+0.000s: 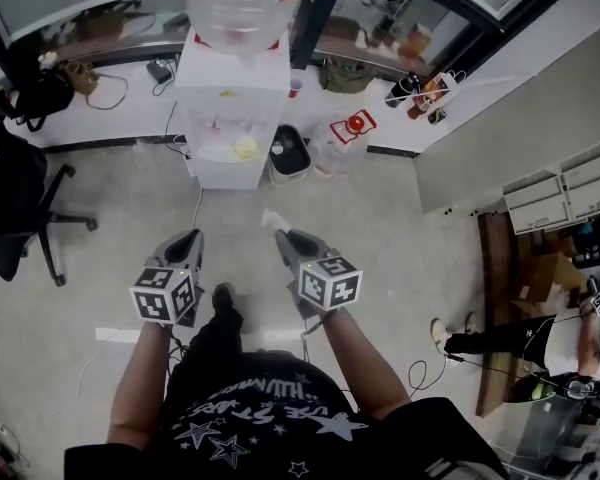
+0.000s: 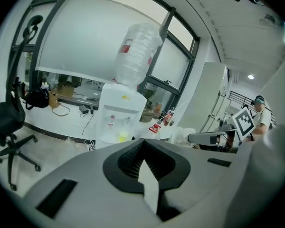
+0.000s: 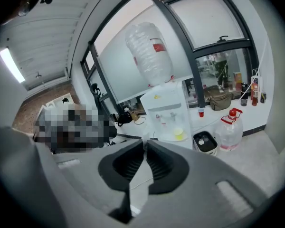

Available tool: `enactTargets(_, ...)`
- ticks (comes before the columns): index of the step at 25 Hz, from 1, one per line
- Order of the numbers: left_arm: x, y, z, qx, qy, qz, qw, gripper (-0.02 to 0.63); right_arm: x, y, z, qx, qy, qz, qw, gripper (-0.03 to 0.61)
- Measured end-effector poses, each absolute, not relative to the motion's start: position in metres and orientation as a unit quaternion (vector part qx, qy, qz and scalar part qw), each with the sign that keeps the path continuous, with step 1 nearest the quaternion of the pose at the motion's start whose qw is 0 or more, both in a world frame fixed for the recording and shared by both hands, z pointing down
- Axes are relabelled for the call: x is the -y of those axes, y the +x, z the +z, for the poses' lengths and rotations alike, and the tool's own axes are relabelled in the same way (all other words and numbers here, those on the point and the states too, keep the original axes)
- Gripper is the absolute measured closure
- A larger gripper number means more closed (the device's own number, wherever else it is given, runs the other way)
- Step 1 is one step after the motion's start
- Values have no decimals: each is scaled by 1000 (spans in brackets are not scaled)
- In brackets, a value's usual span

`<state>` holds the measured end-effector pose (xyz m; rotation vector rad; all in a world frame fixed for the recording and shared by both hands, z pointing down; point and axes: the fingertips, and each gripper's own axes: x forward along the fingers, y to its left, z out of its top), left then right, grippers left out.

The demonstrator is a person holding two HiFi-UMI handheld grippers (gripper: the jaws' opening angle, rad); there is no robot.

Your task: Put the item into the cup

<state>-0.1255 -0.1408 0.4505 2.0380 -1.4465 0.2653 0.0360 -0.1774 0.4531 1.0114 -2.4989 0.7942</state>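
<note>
**Both grippers empty, facing dispenser**

Head view: left gripper (image 1: pixel 190 240) and right gripper (image 1: pixel 286 238) over floor (image 1: pixel 400 238). Far, a dispenser (image 1: pixel 230 98) with what looks like a yellow cup (image 1: pixel 245 148) on its tray. No item identifiable.
Left gripper view: jaws together, nothing between.
Right gripper view: likewise.
Risk: grabbing a wrong item, none being evident.

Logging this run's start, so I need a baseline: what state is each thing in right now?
left gripper: shut, empty.
right gripper: shut, empty.
water bottle: inverted on the dispenser.
yellow cup: standing in the dispenser's bay.
jug: upright, red cap on.
bin: upright, beside the dispenser.
</note>
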Motion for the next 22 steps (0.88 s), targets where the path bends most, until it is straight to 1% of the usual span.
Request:
enactTargets(8, 195, -161, 473, 527, 777, 115, 324, 609, 241, 1, 475, 863, 379, 269, 196, 558)
enactTargets(13, 220, -171, 490, 509, 784, 116, 336, 609, 267, -12, 489, 852, 397, 255, 226, 558)
enactTargets(18, 245, -169, 508, 505, 789, 125, 326, 609, 293, -22, 508, 854, 400, 228, 242, 558)
enactTargets(22, 258, -167, 529, 505, 786, 133, 331, 610, 309, -22, 533, 858, 387, 180, 286, 558)
